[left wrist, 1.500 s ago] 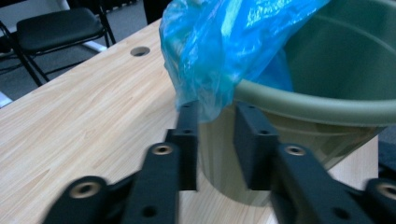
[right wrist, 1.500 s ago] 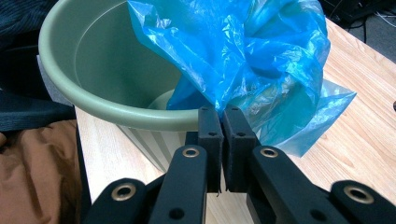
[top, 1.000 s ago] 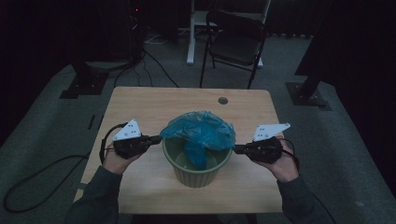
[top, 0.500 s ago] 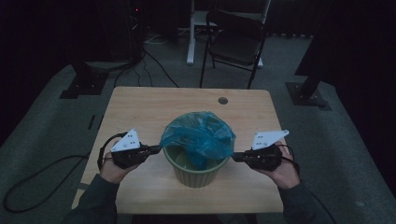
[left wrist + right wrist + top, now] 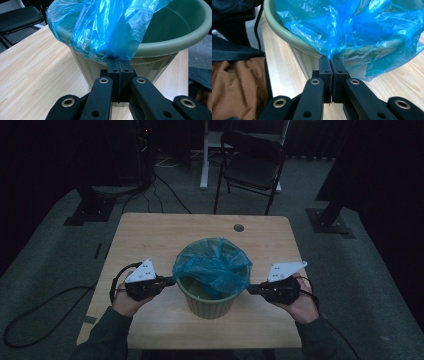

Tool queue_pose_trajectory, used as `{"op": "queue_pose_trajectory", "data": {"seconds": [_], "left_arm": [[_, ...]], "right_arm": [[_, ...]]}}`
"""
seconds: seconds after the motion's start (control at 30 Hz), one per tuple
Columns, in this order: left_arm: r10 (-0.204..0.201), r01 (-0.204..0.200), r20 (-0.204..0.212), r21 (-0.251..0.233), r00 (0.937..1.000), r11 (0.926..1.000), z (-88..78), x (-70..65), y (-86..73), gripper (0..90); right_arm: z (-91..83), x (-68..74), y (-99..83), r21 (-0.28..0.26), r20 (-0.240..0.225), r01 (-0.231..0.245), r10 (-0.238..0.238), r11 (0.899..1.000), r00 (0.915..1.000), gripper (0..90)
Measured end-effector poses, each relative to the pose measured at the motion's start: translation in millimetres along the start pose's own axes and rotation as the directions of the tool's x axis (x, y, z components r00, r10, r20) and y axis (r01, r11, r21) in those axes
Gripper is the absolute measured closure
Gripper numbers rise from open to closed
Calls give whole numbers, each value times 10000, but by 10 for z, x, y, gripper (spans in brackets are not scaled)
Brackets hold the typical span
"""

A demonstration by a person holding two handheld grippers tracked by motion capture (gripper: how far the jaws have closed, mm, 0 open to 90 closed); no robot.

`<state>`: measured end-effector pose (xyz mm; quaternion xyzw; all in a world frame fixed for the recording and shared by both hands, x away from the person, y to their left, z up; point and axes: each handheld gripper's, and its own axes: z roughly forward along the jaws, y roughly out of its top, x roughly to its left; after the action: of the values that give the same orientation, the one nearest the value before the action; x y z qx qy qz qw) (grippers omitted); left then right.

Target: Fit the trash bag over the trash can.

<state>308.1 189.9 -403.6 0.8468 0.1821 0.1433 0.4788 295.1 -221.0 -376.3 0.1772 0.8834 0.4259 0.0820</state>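
High view: green bin [image 5: 207,297] standing upright near the front middle of the wooden table [image 5: 150,240], blue plastic bag [image 5: 212,265] draped over its mouth, stretched round the far rim and bunched loosely across the opening. Left gripper [image 5: 167,281] at the bin's left side, right gripper [image 5: 252,290] at its right, each held in a hand and meeting the bag's edge just below the rim. Empty chair [image 5: 252,162] well beyond the table.

Left gripper view: jaws pressed together, clenched on a gathered pinch of the bag [image 5: 105,32] just under the rim of the bin [image 5: 175,45]. Film thin, crinkled, part see-through; judged very light, soft and limp, likely to tear if tugged hard over the rim, and slick enough to slide out of a shallow pinch. Nearer stretch of rim bare here, bag not yet folded over it.

Right gripper view: jaws likewise closed tight, grasping a bunched bit of the bag [image 5: 367,32] beside the bin's ribbed wall [image 5: 304,61]. Bag hanging down outside the rim on this side, loose flap close to the table [image 5: 402,82]. Best hold judged to be the hem, a few layers gathered for strength, on opposite sides as now. Bin stiff but probably light, apt to shift or tip under an uneven pull.
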Motion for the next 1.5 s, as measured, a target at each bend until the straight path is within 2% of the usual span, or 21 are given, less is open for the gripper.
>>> {"op": "queue_pose_trajectory", "data": {"seconds": [0.27,0.33,0.57,0.7,0.9,0.97,1.13,1.2,1.37,1.5], "left_arm": [[-175,175,3,-158,9998,9997,62,38,4,900],[-156,158,92,-182,9998,9997,70,8,-19,900],[-70,69,252,25,9997,10000,118,-47,-68,900],[-22,13,340,281,9994,9996,175,-65,-112,900],[-194,176,399,429,9990,9989,220,-39,-170,900],[-398,378,338,573,9986,9976,236,3,-233,900],[-606,592,210,605,9979,9964,195,54,-302,900],[-624,615,167,468,9979,9970,145,55,-306,897],[-733,734,-44,129,9973,9972,22,52,-299,776],[-802,801,-40,-85,9968,9967,-45,56,-301,706]], "right_arm": [[12,-90,-18,-164,187,-310,313,9994,9993,890],[33,-62,-32,-172,-113,-252,250,9995,9996,890],[58,8,-7,-88,-409,-20,16,10000,9992,890],[112,32,-18,198,-607,133,-120,9997,9981,890],[178,0,-52,473,-672,33,-1,9989,9977,889],[194,-25,-81,597,-570,-100,134,9982,9983,889],[202,-39,-118,710,-541,-213,252,9973,9982,889],[196,-38,-127,723,-522,-210,248,9972,9983,862],[151,-5,-103,550,-561,-80,111,9985,9984,757],[109,12,-86,462,-626,-7,36,9989,9980,730]]}}
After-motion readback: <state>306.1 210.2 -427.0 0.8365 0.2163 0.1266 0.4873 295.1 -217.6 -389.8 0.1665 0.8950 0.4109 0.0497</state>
